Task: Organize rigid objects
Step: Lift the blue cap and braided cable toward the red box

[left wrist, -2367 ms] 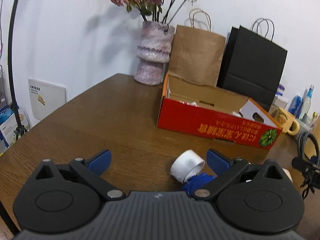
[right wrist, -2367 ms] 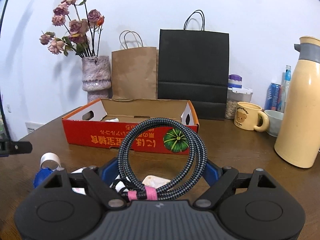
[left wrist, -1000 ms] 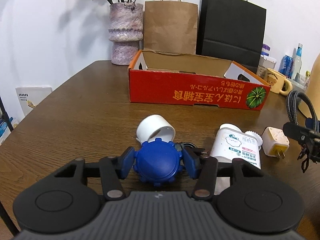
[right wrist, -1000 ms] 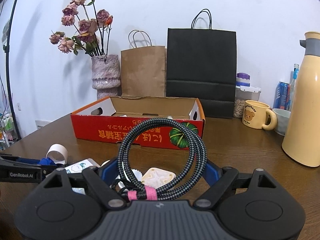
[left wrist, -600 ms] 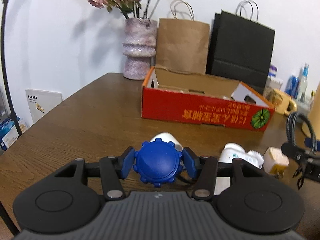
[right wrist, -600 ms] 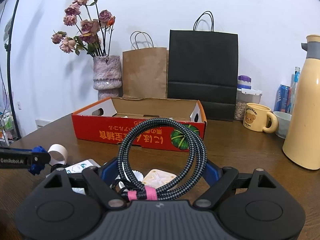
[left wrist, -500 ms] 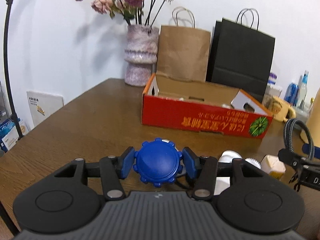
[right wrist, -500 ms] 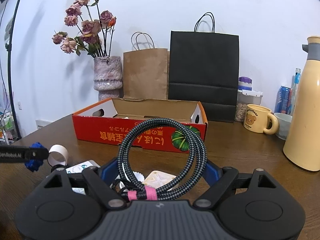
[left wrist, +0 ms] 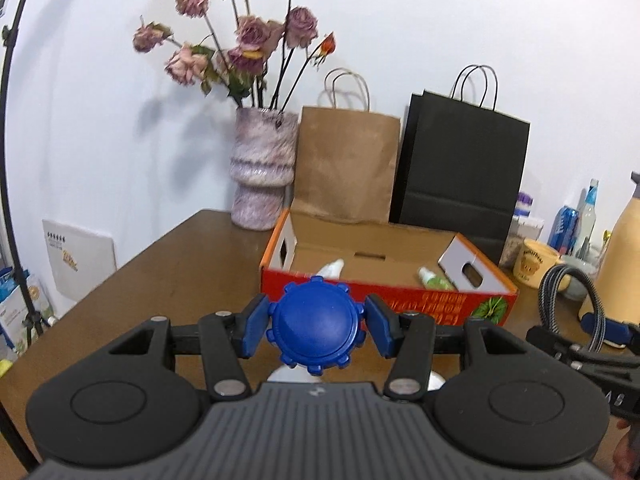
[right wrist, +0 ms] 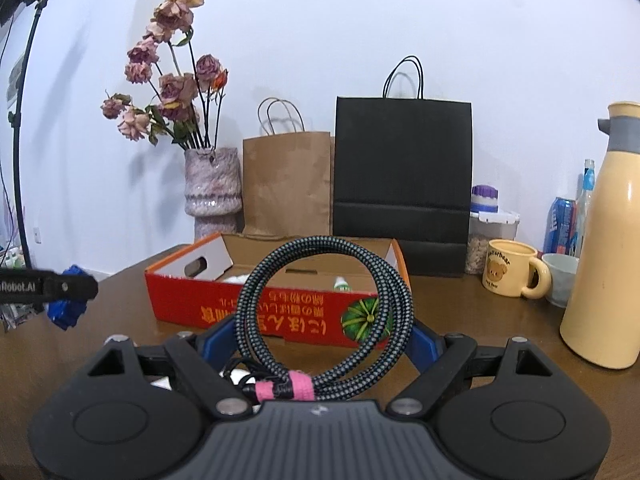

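My left gripper is shut on a blue knobbed lid and holds it up above the table, in front of the red cardboard box. The lid also shows at the left of the right wrist view. My right gripper is shut on a coiled braided cable tied with a pink band, held above the table before the box. The box holds a white bottle and a green-labelled bottle. A white object lies partly hidden under the left gripper.
A vase of dried roses, a brown paper bag and a black paper bag stand behind the box. A yellow mug, a cream thermos, a small bowl and cans stand at the right.
My left gripper closed on the blue lid and has lifted it from the table toward the box. The right gripper has risen slightly, still holding the cable.
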A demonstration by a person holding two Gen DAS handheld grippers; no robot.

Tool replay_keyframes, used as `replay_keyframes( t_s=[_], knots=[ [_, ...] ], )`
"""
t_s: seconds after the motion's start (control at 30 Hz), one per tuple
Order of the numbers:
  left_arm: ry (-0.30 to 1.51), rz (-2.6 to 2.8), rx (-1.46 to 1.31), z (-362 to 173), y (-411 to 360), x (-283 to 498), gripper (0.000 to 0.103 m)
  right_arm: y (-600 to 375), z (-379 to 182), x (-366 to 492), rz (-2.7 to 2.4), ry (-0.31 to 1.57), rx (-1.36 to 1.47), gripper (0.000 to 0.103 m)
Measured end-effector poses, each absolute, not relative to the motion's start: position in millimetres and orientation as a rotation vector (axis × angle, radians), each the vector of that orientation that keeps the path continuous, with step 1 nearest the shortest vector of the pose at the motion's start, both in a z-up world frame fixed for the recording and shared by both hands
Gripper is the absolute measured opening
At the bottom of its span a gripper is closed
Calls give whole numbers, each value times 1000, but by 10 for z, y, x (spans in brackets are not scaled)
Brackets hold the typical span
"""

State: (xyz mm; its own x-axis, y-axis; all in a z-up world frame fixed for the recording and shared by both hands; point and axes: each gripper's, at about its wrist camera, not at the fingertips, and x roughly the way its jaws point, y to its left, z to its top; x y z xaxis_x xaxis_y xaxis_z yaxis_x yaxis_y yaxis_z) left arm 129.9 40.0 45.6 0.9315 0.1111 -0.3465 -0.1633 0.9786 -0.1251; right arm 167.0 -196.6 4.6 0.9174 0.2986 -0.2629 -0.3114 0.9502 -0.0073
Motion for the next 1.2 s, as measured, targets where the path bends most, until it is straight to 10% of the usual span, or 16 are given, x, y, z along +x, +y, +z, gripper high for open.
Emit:
replay_keyframes(
  t_s=[1.2],
  knots=[
    [279,162,-205,889,562,2832,54,-1544,524,3238,274,283,-29,85]
  ],
)
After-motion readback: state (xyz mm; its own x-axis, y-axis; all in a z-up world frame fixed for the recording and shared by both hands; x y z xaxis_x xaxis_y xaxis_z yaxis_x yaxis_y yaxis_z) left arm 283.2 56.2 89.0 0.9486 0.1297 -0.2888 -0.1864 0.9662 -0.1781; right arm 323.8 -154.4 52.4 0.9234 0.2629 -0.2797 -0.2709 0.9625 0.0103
